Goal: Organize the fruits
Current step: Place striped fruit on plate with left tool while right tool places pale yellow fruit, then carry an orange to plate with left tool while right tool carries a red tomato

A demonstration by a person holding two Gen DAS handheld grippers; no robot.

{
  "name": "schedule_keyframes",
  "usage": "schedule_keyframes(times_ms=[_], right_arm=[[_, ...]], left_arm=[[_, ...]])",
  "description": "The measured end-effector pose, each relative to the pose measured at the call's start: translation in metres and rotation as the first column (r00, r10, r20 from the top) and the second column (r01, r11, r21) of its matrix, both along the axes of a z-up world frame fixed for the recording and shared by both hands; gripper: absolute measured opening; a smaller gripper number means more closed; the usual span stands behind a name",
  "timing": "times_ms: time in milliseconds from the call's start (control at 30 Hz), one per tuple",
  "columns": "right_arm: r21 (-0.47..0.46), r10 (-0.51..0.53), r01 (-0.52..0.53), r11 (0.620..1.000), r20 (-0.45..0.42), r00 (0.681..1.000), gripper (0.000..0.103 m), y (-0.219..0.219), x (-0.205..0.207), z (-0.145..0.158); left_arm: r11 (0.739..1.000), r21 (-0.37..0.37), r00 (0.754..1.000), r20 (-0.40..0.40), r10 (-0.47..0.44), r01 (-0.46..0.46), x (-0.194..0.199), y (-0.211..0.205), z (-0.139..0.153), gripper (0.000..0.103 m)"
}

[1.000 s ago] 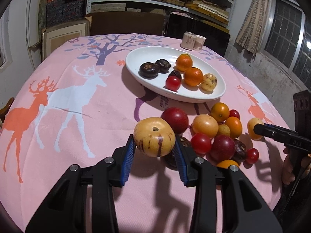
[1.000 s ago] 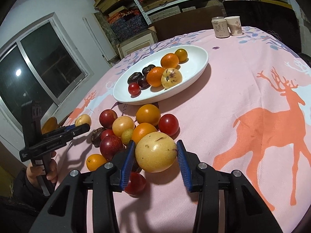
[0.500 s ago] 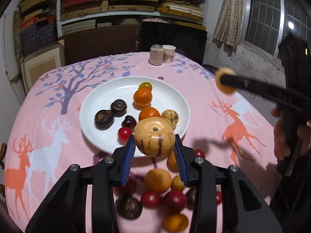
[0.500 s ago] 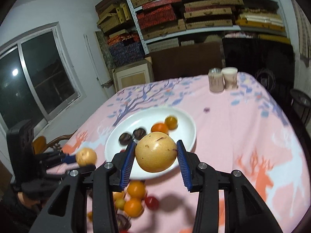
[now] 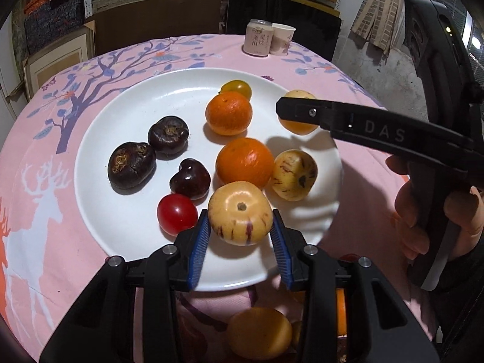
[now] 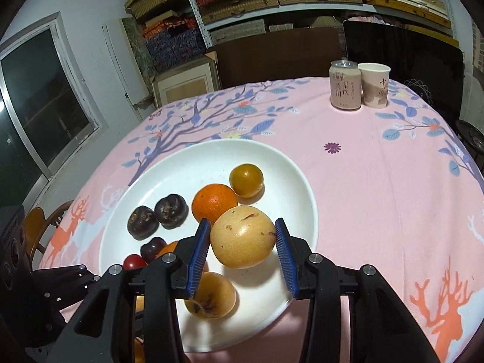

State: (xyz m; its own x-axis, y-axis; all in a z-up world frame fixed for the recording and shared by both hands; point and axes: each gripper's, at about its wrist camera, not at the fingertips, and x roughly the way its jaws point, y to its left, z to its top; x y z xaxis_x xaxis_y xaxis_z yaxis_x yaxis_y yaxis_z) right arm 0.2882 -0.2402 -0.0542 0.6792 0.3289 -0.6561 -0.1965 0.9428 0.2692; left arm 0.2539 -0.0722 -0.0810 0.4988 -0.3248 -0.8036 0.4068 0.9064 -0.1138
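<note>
Yellow fruit point(image 5: 298, 127) half-hidden behind R gripper point(image 5: 290, 112)

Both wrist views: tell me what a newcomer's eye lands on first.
Each gripper clamps a pale yellow fruit over the white plate: the left gripper a purple-streaked melon, the right gripper a speckled yellow fruit. Next, the two oranges mid-plate.

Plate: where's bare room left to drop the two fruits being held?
The white plate is bare along its far-left arc, behind the two dark chestnuts, and along the near rim under the left gripper. The right half is crowded: tangerines, striped melon, yellow tomato.
</note>
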Motion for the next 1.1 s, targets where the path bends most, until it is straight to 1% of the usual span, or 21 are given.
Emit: schedule_keyframes(times_ms=[67, 100, 167, 267, 333, 400, 433, 467, 533, 633, 700, 800, 900, 1000, 1033, 1067, 1100], right_arm=[[0.004, 0.013, -0.013, 1.000, -0.009, 1.000, 0.045, 0.002, 0.001, -0.004], [0.004, 0.014, -0.014, 1.000, -0.004, 1.000, 0.049, 0.002, 0.001, -0.004], [0.009, 0.013, -0.013, 1.000, 0.019, 1.000, 0.052, 0.002, -0.004, -0.001], [0.026, 0.003, -0.004, 1.000, 0.050, 0.999, 0.053, -0.002, -0.017, 0.007], [0.047, -0.011, 0.008, 0.999, 0.071, 0.997, 0.055, -0.008, -0.032, 0.014], [0.067, -0.014, 0.009, 0.998, 0.086, 0.996, 0.058, -0.014, -0.049, 0.019], [0.081, -0.018, 0.010, 0.997, 0.091, 0.996, 0.061, -0.017, -0.058, 0.020], [0.095, -0.023, 0.014, 0.995, 0.090, 0.996, 0.062, -0.020, -0.071, 0.020], [0.111, -0.019, 0.010, 0.994, 0.083, 0.996, 0.062, -0.024, -0.092, 0.017], [0.111, -0.003, -0.004, 0.994, 0.061, 0.998, 0.063, -0.025, -0.124, 0.007], [0.106, 0.011, -0.016, 0.994, 0.048, 0.999, 0.063, -0.022, -0.146, -0.002], [0.098, 0.031, -0.035, 0.995, 0.041, 0.999, 0.066, -0.019, -0.175, -0.014], [0.066, 0.033, -0.036, 0.997, 0.043, 0.999, 0.066, -0.015, -0.191, -0.024], [0.059, 0.037, -0.041, 0.997, 0.056, 0.998, 0.066, -0.016, -0.198, -0.024], [0.058, 0.036, -0.039, 0.998, 0.056, 0.998, 0.066, -0.016, -0.199, -0.025], [0.062, 0.032, -0.036, 0.997, 0.051, 0.998, 0.066, -0.017, -0.199, -0.026], [0.068, 0.029, -0.032, 0.997, 0.054, 0.998, 0.066, -0.019, -0.199, -0.026]], left_arm=[[1.000, -0.014, 1.000, -0.009, 0.008, -0.008, 0.003, 0.003, -0.002, 0.044], [1.000, -0.020, 1.000, -0.007, 0.009, -0.009, 0.003, 0.004, -0.001, 0.046], [1.000, -0.017, 1.000, 0.012, 0.015, -0.015, -0.001, 0.005, 0.004, 0.053], [0.999, -0.034, 0.999, 0.034, 0.023, -0.022, -0.010, 0.011, 0.016, 0.058], [0.998, -0.055, 0.998, 0.050, 0.025, -0.022, -0.024, 0.019, 0.026, 0.061], [0.999, -0.052, 0.997, 0.071, 0.014, -0.010, -0.042, 0.026, 0.033, 0.064], [0.999, -0.046, 0.997, 0.083, 0.006, -0.002, -0.053, 0.029, 0.035, 0.069], [0.999, -0.040, 0.996, 0.091, -0.001, 0.005, -0.063, 0.031, 0.036, 0.071], [0.999, -0.022, 0.995, 0.096, -0.021, 0.024, -0.085, 0.037, 0.035, 0.071], [0.999, -0.023, 0.995, 0.085, -0.047, 0.049, -0.115, 0.048, 0.030, 0.071], [0.998, -0.016, 0.995, 0.074, -0.066, 0.067, -0.134, 0.052, 0.024, 0.071], [0.995, 0.006, 0.993, 0.058, -0.104, 0.104, -0.158, 0.051, 0.010, 0.071], [0.993, 0.025, 0.991, 0.053, -0.120, 0.119, -0.171, 0.044, -0.001, 0.071], [0.994, 0.026, 0.992, 0.055, -0.110, 0.109, -0.174, 0.038, -0.009, 0.070], [0.994, 0.032, 0.992, 0.060, -0.108, 0.106, -0.172, 0.036, -0.011, 0.063], [0.993, 0.042, 0.992, 0.060, -0.112, 0.110, -0.172, 0.033, -0.014, 0.049], [0.992, 0.047, 0.992, 0.055, -0.116, 0.114, -0.171, 0.030, -0.017, 0.043]])
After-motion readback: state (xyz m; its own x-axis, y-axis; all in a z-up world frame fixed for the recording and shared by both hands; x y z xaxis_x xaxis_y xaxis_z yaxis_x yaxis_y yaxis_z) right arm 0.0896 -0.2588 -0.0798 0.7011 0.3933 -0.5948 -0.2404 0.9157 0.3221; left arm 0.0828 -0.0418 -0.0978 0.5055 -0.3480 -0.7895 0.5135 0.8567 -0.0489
